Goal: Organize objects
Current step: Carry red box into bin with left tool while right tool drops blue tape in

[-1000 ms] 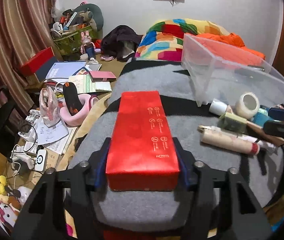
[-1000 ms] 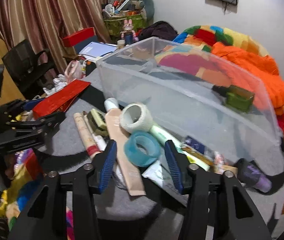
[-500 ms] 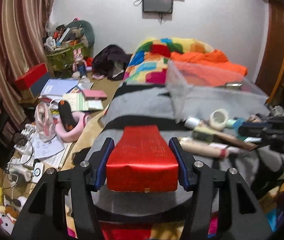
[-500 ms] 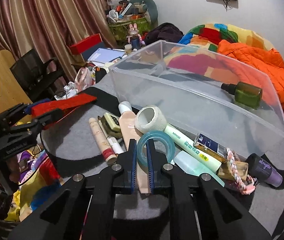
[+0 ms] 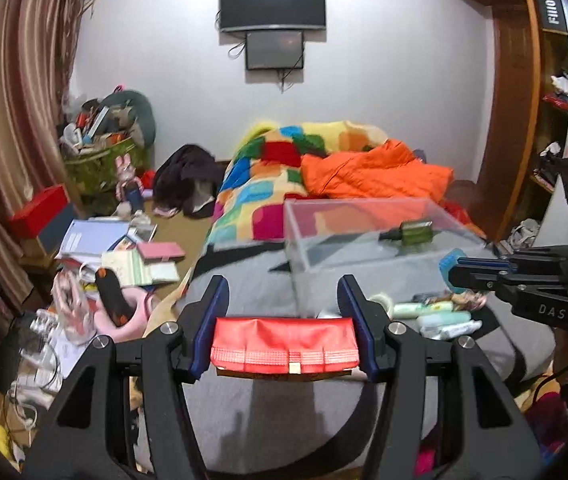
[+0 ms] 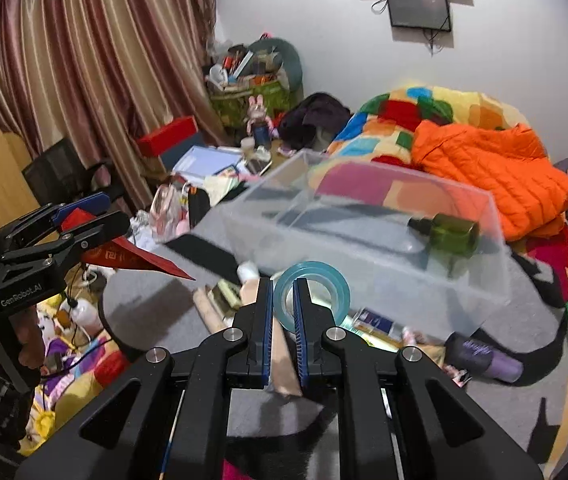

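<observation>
From the left wrist view, the left gripper point(image 5: 286, 320) is pinching a red box point(image 5: 285, 344) across its width, the blue pads flat on its 2 sides, the near end face turned to the camera and its long axis running away along the line of the fingers. The box hangs clear of the grey blanket point(image 5: 244, 280) on the bed. The clear plastic bin point(image 5: 364, 236) sits at about 1 o'clock from the box, a little farther along the bed, with a green bottle point(image 5: 416, 233) lying inside it. I judge the bin is where the box is bound, so the carry runs forward and slightly right. At 3 o'clock the right gripper point(image 5: 454, 274) comes in from the edge, with "DAS" printed on its black body. High at 2 o'clock a shelf panel reads "FiiO".

From the right wrist view, the right gripper point(image 6: 284, 300) is pressed together on the wall of a blue tape roll point(image 6: 316, 292), 1 pad inside the ring and 1 outside, the roll standing on edge and lifted off the clutter of tubes below. The bin point(image 6: 364, 248) lies at 12 to 1 o'clock, just beyond the roll, its long side lying crosswise to the fingers; this hand looks the nearer to it. At 9 o'clock the left gripper point(image 6: 84, 216) holds the red box point(image 6: 136, 258), 1 corner pointing toward the middle; its body reads "CenRobot.AI". The box carries gold print I cannot read.
</observation>
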